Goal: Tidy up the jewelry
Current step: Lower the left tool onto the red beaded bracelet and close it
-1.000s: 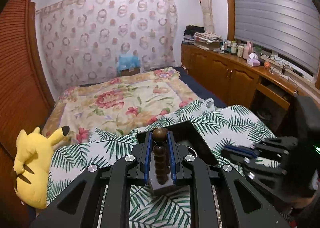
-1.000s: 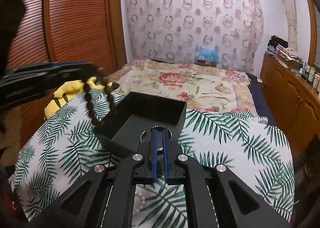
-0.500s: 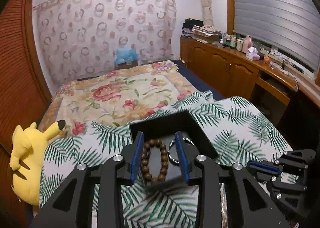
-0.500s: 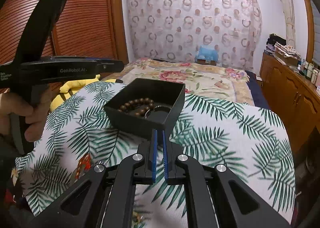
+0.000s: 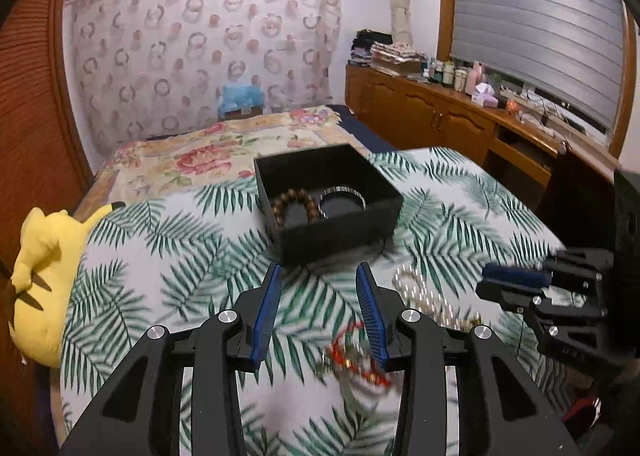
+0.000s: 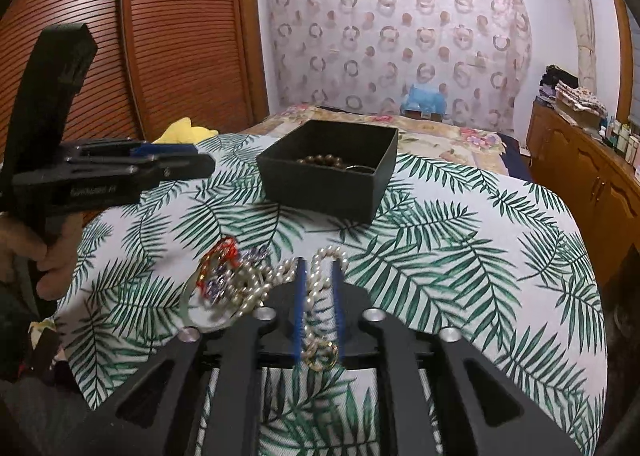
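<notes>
A black open box (image 5: 340,216) (image 6: 320,182) sits on the palm-leaf cloth and holds a brown bead bracelet (image 5: 294,205) (image 6: 322,160) and a silver bangle (image 5: 343,195). My left gripper (image 5: 318,280) is open and empty, above the cloth in front of the box. A pearl necklace (image 6: 320,280) (image 5: 420,294) lies on the cloth nearer me; my right gripper (image 6: 319,268) is partly open with its fingers on either side of the pearls. A red cord bracelet (image 6: 218,256) (image 5: 352,352) and other small pieces lie to the left of the pearls.
A yellow plush toy (image 5: 44,284) lies at the cloth's left edge. The flowered bedspread (image 5: 208,152) extends behind the box. A wooden cabinet run (image 5: 460,124) with bottles stands on the right, and a slatted wooden wardrobe (image 6: 160,48) on the left.
My left gripper opened and dropped the bead bracelet into the box, then drew back toward me. My right gripper drew back, opened slightly and came down over the pearl necklace.
</notes>
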A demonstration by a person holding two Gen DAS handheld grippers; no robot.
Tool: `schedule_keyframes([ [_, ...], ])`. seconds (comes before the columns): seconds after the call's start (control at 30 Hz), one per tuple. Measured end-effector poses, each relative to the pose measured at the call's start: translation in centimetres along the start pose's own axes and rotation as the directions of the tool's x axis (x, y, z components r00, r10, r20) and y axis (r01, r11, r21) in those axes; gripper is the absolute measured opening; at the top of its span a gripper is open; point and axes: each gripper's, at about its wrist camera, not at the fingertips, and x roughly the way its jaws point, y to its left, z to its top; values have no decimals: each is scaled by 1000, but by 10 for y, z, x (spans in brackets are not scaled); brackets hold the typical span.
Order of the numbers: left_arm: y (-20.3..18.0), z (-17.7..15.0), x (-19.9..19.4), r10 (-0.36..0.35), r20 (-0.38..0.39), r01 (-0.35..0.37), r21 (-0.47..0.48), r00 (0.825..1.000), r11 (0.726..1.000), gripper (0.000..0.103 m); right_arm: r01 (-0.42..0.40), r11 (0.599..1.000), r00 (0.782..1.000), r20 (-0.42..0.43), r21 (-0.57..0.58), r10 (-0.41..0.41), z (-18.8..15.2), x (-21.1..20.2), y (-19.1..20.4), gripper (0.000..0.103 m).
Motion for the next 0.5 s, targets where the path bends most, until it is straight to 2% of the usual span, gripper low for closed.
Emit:
schedule_keyframes([
  [0.17, 1, -18, 1, -26, -36, 25, -29, 999, 999, 37, -7, 1000, 1000, -7, 17, 7, -11, -6, 4, 29],
  [0.27, 3, -26, 12, -34, -88, 29, -50, 996, 998, 37, -9, 1000, 1000, -21, 26, 10, -18, -6, 5, 40],
  [0.5, 6, -36, 24, -79, -118, 69, -88, 990, 994, 37, -6, 1000, 999, -51, 24, 7, -33, -1, 12, 41],
])
